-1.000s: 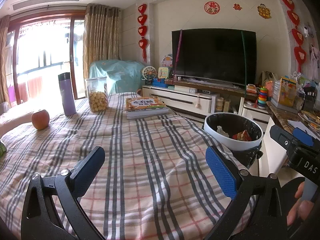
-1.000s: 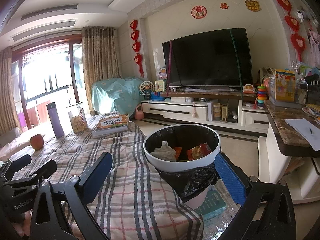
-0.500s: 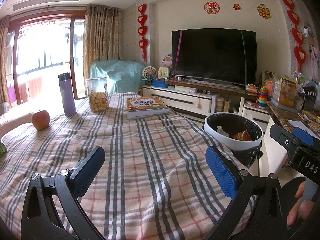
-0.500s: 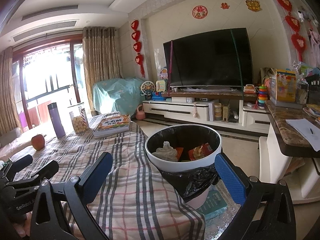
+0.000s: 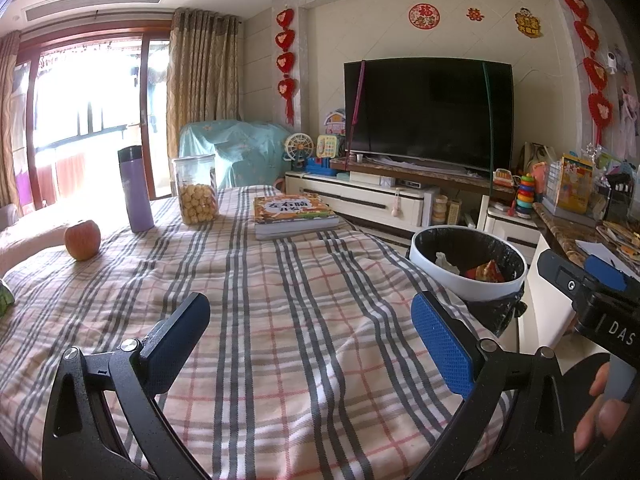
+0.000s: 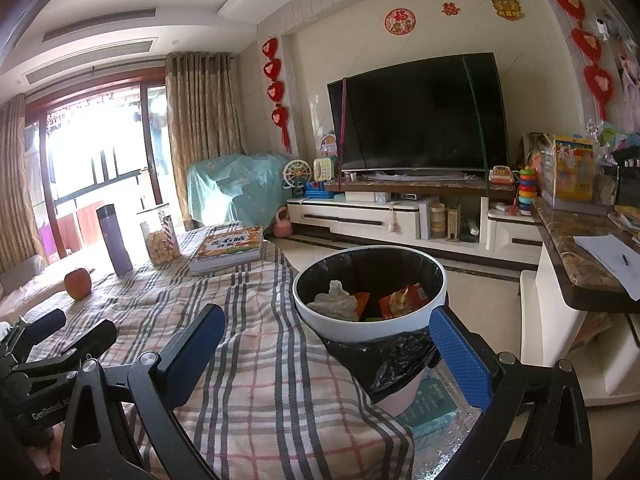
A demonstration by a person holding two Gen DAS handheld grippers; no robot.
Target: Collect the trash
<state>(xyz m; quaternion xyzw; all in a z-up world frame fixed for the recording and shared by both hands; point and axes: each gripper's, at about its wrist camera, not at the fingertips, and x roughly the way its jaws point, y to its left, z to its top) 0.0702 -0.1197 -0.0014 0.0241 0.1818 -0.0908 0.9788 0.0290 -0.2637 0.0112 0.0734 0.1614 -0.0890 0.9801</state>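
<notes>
the bin (image 6: 370,322) at the table's right edge already holds a crumpled tissue (image 6: 336,302) and snack wrappers (image 6: 402,298). both the left gripper (image 5: 312,342) and right gripper (image 6: 326,350) are spread and hold nothing. no loose trash shows on the plaid cloth (image 5: 280,320), so collecting looks nearly done.

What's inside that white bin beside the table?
The bin has a black liner and holds a crumpled white tissue and orange-red snack wrappers, with something green at the near rim. Whatever lies beneath them is hidden.
</notes>
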